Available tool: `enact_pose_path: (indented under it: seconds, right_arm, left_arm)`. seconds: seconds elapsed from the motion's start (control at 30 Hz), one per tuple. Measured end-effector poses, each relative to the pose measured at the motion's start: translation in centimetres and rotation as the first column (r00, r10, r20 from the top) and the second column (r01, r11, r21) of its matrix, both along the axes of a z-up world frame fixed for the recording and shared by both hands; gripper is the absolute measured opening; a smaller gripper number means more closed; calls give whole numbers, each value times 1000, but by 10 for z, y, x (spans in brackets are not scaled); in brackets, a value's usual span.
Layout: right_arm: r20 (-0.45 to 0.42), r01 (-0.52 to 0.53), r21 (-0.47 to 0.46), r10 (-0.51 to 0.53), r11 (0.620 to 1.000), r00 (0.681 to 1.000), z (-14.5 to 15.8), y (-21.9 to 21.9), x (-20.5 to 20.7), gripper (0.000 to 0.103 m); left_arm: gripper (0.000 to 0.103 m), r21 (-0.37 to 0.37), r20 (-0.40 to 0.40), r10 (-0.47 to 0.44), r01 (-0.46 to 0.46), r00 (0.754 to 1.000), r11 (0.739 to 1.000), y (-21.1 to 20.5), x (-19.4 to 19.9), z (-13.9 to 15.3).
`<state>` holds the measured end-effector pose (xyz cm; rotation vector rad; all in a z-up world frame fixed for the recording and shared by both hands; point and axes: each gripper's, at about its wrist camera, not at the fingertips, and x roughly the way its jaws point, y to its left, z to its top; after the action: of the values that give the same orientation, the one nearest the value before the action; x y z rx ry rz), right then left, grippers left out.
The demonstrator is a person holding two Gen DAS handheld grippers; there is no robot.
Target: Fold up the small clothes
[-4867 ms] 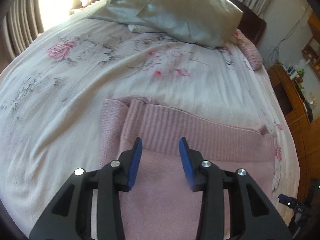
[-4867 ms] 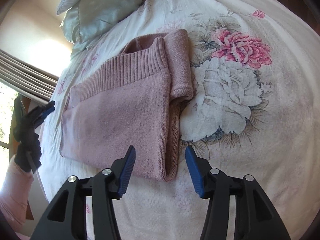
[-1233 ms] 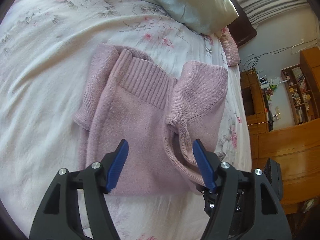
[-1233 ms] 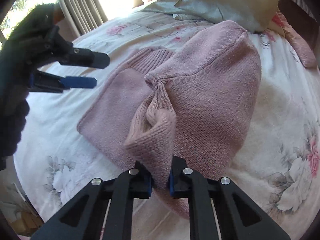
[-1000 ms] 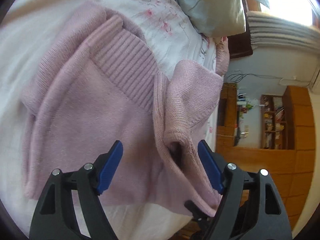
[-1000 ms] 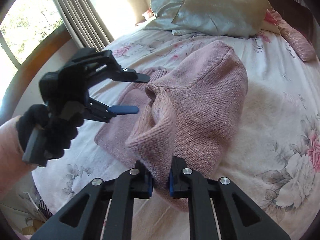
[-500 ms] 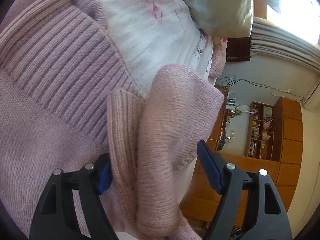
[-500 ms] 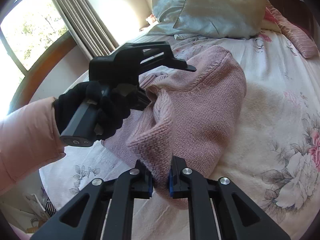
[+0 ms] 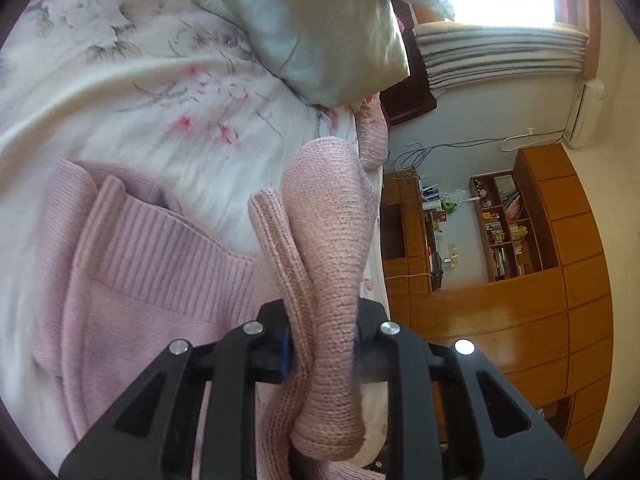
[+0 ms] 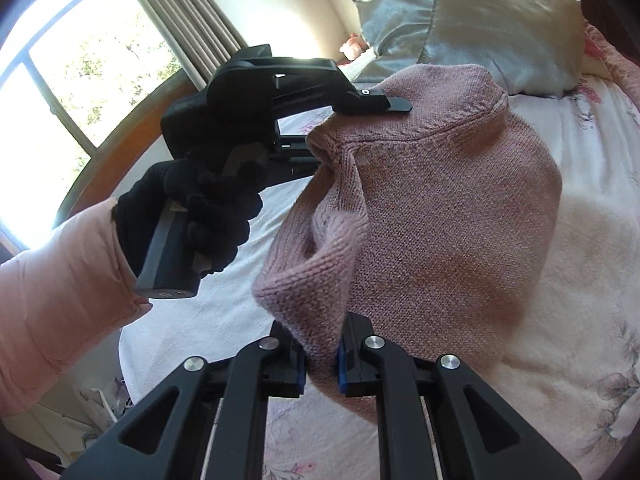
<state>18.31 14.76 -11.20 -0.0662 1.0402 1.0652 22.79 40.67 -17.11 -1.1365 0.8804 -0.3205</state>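
A pink knit sweater (image 9: 160,280) lies on the floral bedspread (image 9: 120,88), its right side lifted off the bed. My left gripper (image 9: 322,344) is shut on that raised fold near the ribbed hem. In the right wrist view the sweater (image 10: 440,208) hangs between both tools: my right gripper (image 10: 320,360) is shut on its lower corner, and the left gripper (image 10: 316,152), held by a black-gloved hand (image 10: 200,208), pinches the upper corner. The left fingertips are hidden in the knit.
Silver-grey pillows (image 9: 320,28) lie at the head of the bed, with a pink bolster (image 9: 372,140) beside them. Wooden cabinets and shelves (image 9: 500,260) stand past the bed's right edge. A curtained window (image 10: 80,64) is on the left.
My left gripper moved in over the sweater and shut on the lifted fold near the ribbed hem. My right gripper kept its hold and stayed raised.
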Motion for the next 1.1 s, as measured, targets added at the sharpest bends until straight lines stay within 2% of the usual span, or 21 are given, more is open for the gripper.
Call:
enact_pose_path:
  seconds: [0.1, 0.27, 0.37, 0.4, 0.43, 0.5, 0.6, 0.67, 0.73, 0.8, 0.87, 0.93, 1.03, 1.1]
  right_arm:
    - [5, -28, -46, 28, 999, 1000, -14, 33, -10, 11]
    - [76, -59, -235, 79, 970, 994, -50, 79, -32, 11]
    - [33, -59, -273, 71, 960, 997, -75, 86, -34, 17]
    - [8, -57, -273, 61, 960, 998, -83, 86, -33, 24]
    - [-16, -56, -268, 54, 962, 998, -89, 86, -33, 37]
    - [-67, -74, -248, 59, 966, 996, -100, 85, -33, 52]
    - [-113, -82, -192, 61, 978, 992, -98, 74, -35, 57]
    - [-175, -87, -133, 63, 987, 983, -89, 59, -35, 57]
    - [-212, -59, -60, 45, 996, 976, -74, 35, -34, 57]
    - [-227, 21, -19, -24, 1000, 974, -61, 4, -30, 61]
    - [-251, 150, -22, -150, 988, 956, -57, -31, -20, 64]
    - [-259, 271, -74, -281, 960, 924, -62, -58, -1, 64]
    - [-303, 326, -145, -355, 934, 884, -82, -75, 20, 67]
    - [-340, 323, -165, -361, 932, 868, -97, -76, 30, 67]
  left_arm:
    - [20, 17, -36, 35, -34, 999, 999, 25, -12, -15]
    - [21, 43, -119, 36, -31, 992, 999, 46, -19, -59]
    - [23, 40, -173, 45, -39, 984, 998, 49, -25, -91]
    - [24, 39, -184, 56, -50, 981, 998, 49, -28, -99]
    - [27, 36, -187, 68, -62, 980, 997, 50, -31, -105]
    - [30, 20, -184, 89, -87, 979, 996, 53, -36, -110]
    - [36, 17, -181, 91, -89, 979, 996, 57, -46, -104]
    - [46, 71, -166, 85, -74, 982, 995, 59, -58, -89]
    - [47, 133, -151, 79, -59, 985, 989, 59, -75, -70]
    - [48, 194, -124, 81, -56, 989, 980, 56, -96, -49]
    - [51, 218, -85, 69, -49, 994, 975, 44, -117, -29]
    - [56, 221, -61, 29, -15, 998, 975, 24, -132, -17]
    - [60, 262, -84, -22, 44, 996, 964, -10, -141, -17]
    - [63, 293, -148, -48, 90, 988, 952, -28, -142, -33]
